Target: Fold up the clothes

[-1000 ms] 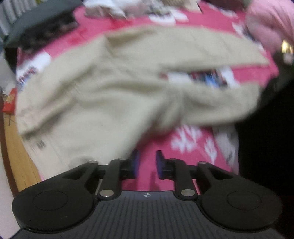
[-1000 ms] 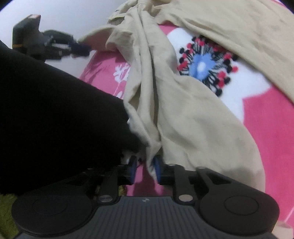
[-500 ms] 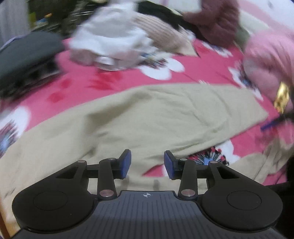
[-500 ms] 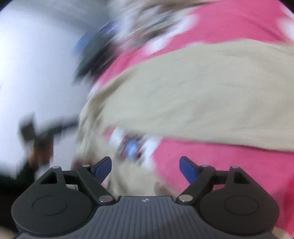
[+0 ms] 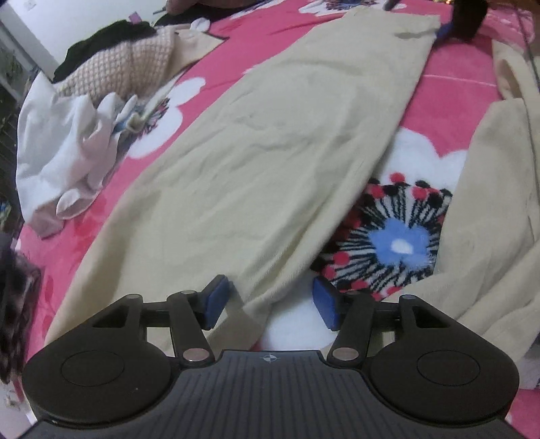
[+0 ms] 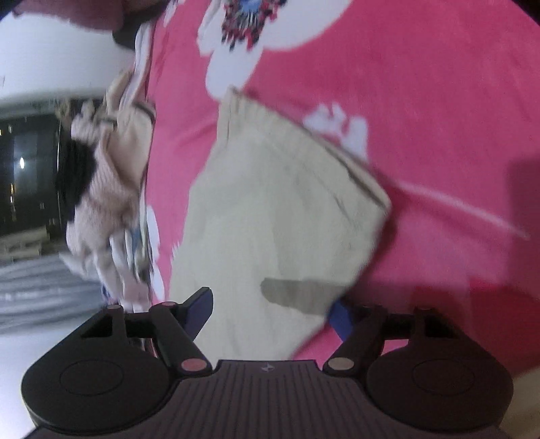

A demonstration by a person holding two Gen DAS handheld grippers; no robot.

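Beige trousers (image 5: pixel 270 152) lie spread on a pink flowered blanket (image 5: pixel 449 91). One leg runs from my left gripper (image 5: pixel 271 304) to the far right; the other leg (image 5: pixel 489 219) lies at the right. My left gripper is open, its blue pads (image 5: pixel 216 300) straddling the near edge of the leg. In the right wrist view my right gripper (image 6: pixel 273 312) is open over the cuff end of a trouser leg (image 6: pixel 280 209), the cloth lying between its pads. The right gripper shows small at the far cuff in the left wrist view (image 5: pixel 449 27).
A white garment (image 5: pixel 67 148) and a knitted beige sweater (image 5: pixel 128 67) with a black item lie heaped at the blanket's left; they also show in the right wrist view (image 6: pixel 108 182). A dark patterned cloth (image 5: pixel 17 297) sits at the left edge.
Both grippers let go of the trousers and opened. The left now sits low over the near leg; the right swung to the far cuff end.
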